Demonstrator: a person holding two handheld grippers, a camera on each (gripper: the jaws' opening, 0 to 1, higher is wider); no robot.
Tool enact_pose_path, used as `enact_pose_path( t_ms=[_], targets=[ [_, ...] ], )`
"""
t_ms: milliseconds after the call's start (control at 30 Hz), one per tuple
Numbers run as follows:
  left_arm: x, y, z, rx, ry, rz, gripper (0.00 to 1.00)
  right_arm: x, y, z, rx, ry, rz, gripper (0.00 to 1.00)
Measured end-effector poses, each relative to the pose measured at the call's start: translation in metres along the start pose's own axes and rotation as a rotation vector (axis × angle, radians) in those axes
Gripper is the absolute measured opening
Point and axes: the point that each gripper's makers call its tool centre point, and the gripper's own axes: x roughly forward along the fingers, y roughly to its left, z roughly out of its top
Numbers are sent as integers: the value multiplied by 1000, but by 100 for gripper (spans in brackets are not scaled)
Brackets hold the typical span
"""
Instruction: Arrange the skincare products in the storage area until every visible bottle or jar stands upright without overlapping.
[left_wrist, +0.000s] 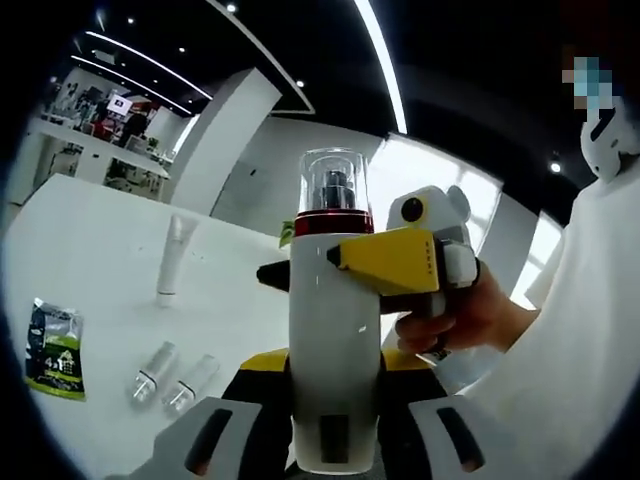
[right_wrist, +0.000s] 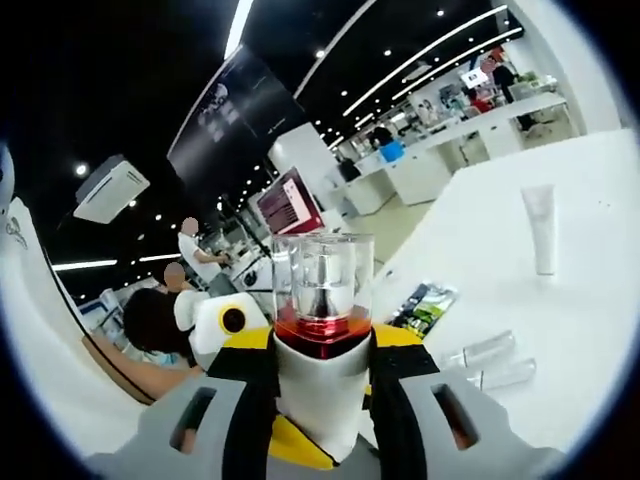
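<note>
Pump bottle, white-bodied with a red collar and a clear cap, is held off the white table between both grippers. In the left gripper view its long axis runs straight up between the left gripper jaws, which clasp its lower body on either side; the right gripper, yellow and held by a person's hand, comes in from the right and crosses the bottle just under the red collar. In the right gripper view the bottle's collar and cap rise between that gripper's own jaws, which press against the white shoulder; both pairs thus appear clamped on the one bottle. The bottle seems roughly upright, so the coming move likely turns on lowering it base-first to the table. Well apart on the table stand a white tube, upright on its cap, two small clear vials lying on their sides just beside each other, and a flat green sachet.
</note>
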Motion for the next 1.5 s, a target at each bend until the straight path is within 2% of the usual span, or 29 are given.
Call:
enact_pose_path(
  t_ms=[333,600,667,767,933,1067,1167,1333,1400,1500],
  targets=[
    [-1,5,-3,23,9,23,30,2,-5,-10,28,40,-35,34],
    [1,3,-4,8,-4,7,31,0,-4,-13,-12,68,-57,33],
    [2,3,-3,4,-14,1,31,0,-4,-11,-26,55,-58,32],
    [4,6,-4,71,2,18,32,0,-3,-12,-93,55,-66,32],
    [1,11,-4,94,-2,53,35,-1,-3,-8,-146,46,-81,32],
    [-10,30,-27,161,111,152,42,-5,-9,2,-167,25,-95,32],
    [-20,43,-38,177,153,213,48,-11,-17,12,-172,-1,-112,32],
    [-47,72,-56,182,241,362,49,-23,-32,27,-180,-34,-150,32],
    [-56,80,-59,238,281,400,49,-26,-37,31,-185,-44,-160,32],
    [-76,93,-68,348,372,479,49,-31,-47,35,-195,-51,-181,32]
  ],
)
